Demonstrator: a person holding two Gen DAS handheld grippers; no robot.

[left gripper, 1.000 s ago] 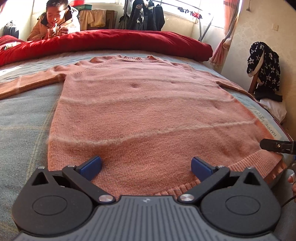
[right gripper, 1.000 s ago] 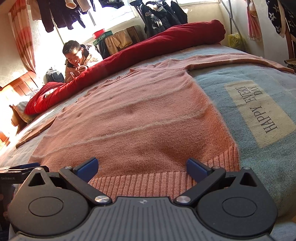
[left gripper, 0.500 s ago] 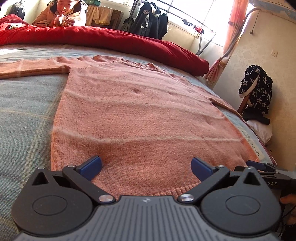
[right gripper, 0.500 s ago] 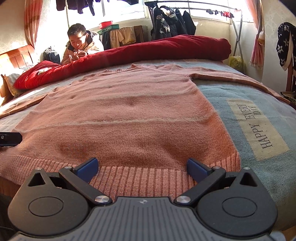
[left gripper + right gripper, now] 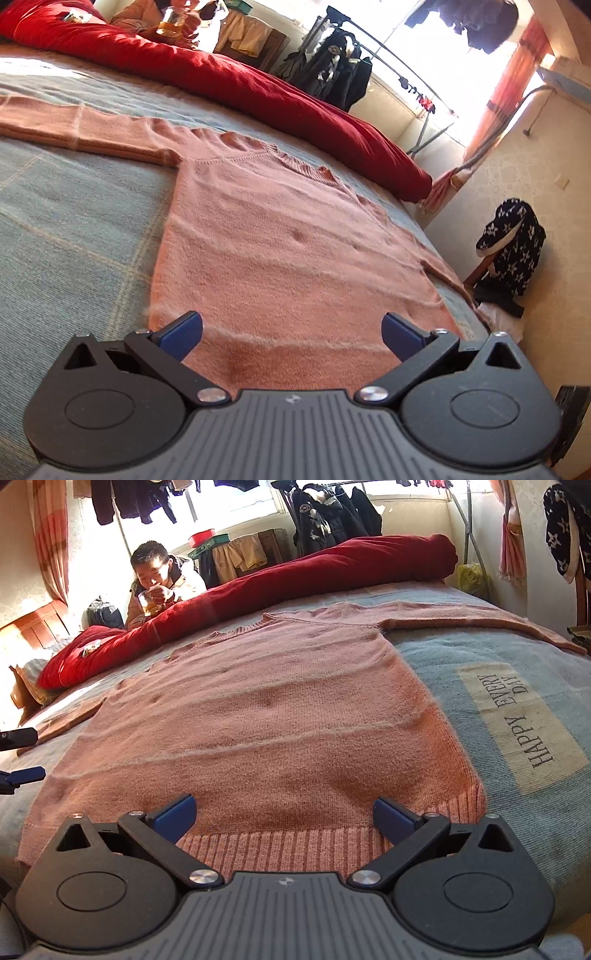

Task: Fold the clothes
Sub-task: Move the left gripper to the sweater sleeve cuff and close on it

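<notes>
A pink knitted sweater (image 5: 280, 243) lies flat on the bed, both sleeves spread out sideways, its collar toward the red duvet. In the left wrist view my left gripper (image 5: 291, 332) is open just above the sweater's lower left part, nothing between its blue pads. The right wrist view shows the same sweater (image 5: 266, 709), with my right gripper (image 5: 283, 814) open over its ribbed hem (image 5: 288, 845), holding nothing. The left gripper's blue fingertips (image 5: 26, 775) also show at the left edge of the right wrist view.
A grey-blue blanket (image 5: 517, 686) with a "HAPPY EVERY DAY" patch covers the bed. A rolled red duvet (image 5: 236, 85) lies along the far side. A person (image 5: 159, 579) sits behind it holding a glass. A chair with a star-patterned garment (image 5: 513, 240) stands at the right.
My left gripper has swung left and moved forward over the sweater, so the hem has dropped out of its view. The right gripper has tilted slightly. Both stay open.
</notes>
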